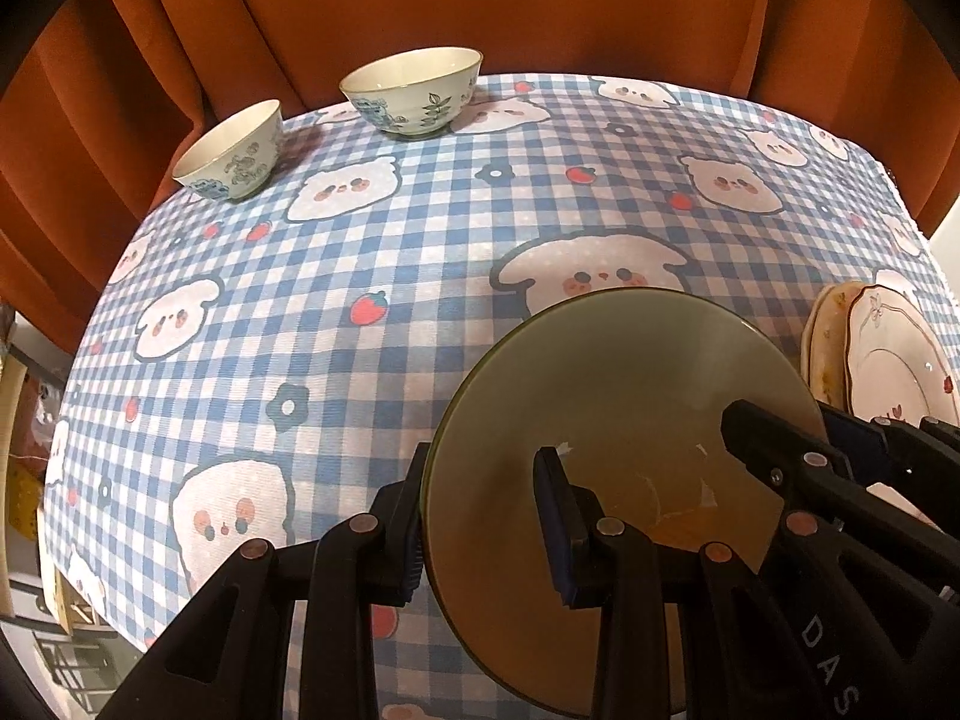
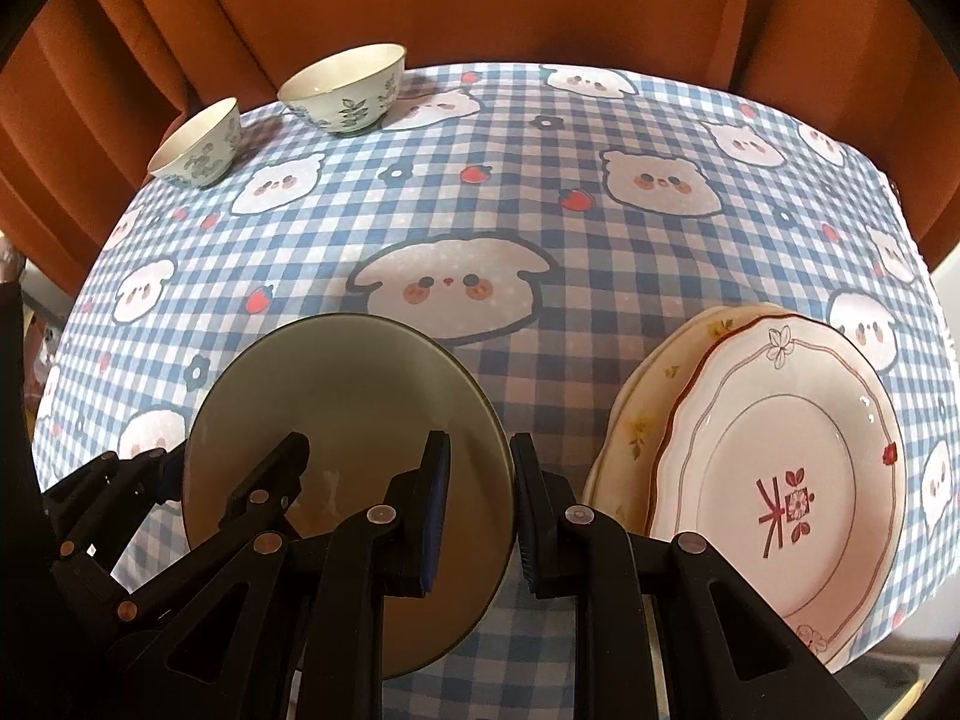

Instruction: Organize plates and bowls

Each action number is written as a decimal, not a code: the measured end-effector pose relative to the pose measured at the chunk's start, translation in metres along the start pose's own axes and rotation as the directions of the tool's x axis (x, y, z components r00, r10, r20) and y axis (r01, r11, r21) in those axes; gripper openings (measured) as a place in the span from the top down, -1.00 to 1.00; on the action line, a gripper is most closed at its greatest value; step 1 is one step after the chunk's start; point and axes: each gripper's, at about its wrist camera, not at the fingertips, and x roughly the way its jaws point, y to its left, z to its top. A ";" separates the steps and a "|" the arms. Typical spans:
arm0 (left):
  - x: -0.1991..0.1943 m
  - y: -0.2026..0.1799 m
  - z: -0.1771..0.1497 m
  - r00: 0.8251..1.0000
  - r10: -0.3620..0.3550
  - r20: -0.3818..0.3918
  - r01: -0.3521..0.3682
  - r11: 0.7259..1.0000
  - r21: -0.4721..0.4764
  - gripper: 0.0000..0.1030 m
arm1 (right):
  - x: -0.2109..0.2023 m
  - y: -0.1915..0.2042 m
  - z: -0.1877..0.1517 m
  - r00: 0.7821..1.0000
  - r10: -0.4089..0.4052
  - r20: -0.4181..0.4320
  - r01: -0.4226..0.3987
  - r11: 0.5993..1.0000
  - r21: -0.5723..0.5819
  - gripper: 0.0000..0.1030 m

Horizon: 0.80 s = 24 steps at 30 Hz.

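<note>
Rust-orange curtains (image 2: 480,0) hung behind a table draped in a blue gingham tablecloth (image 1: 420,276) printed with white cartoon animals and strawberries. Near the front edge an olive-green bowl (image 2: 342,396) was gripped from both sides. The left gripper (image 1: 486,516) was nearly closed on the bowl's left rim, one finger outside the wall and one inside. The right gripper (image 2: 480,510) was pinched just as narrowly on the opposite rim, straddling the wall the same way. Just right of the bowl lay a stack of plates (image 2: 648,420), topped by a pink scalloped plate (image 2: 780,480). At the far left corner stood a small patterned bowl (image 1: 231,153) and, beside it, a larger patterned bowl (image 1: 411,90), both upright.
</note>
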 end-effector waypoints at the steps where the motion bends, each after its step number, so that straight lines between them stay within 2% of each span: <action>1: 0.000 0.000 -0.001 1.000 0.001 -0.002 -0.001 1.000 -0.004 0.36 | 0.000 0.000 0.000 1.000 0.003 0.001 -0.003 1.000 -0.001 0.54; 5: 0.000 0.001 -0.003 1.000 -0.018 -0.015 0.018 1.000 -0.010 0.26 | -0.001 0.000 -0.001 1.000 0.000 -0.001 0.000 1.000 -0.014 0.53; 6: -0.001 0.001 -0.004 1.000 -0.020 -0.016 0.020 1.000 -0.010 0.14 | -0.002 0.001 -0.001 1.000 -0.006 0.000 0.006 1.000 -0.022 0.52; 7: -0.002 0.002 -0.004 1.000 -0.022 -0.014 0.022 1.000 -0.009 -0.06 | -0.002 0.002 -0.001 1.000 -0.008 0.001 0.008 1.000 -0.027 0.50; 9: -0.007 0.004 -0.005 1.000 -0.021 0.001 0.021 1.000 -0.009 -0.20 | -0.006 0.003 -0.002 1.000 -0.010 0.009 0.010 0.999 -0.035 0.31; 11: -0.012 0.008 -0.005 1.000 -0.023 0.020 0.024 1.000 -0.015 -0.25 | -0.010 0.005 -0.002 0.999 -0.020 0.029 0.021 0.999 -0.036 -0.01; 13: -0.016 0.012 -0.005 0.999 -0.023 0.032 0.023 0.999 -0.024 -0.32 | -0.016 0.006 -0.001 0.998 -0.025 0.050 0.027 0.999 -0.035 -0.10; 24: -0.023 0.057 0.004 0.996 -0.061 0.062 0.064 0.997 -0.048 -0.49 | -0.027 0.036 0.008 0.995 -0.030 0.091 0.034 0.999 -0.037 -0.14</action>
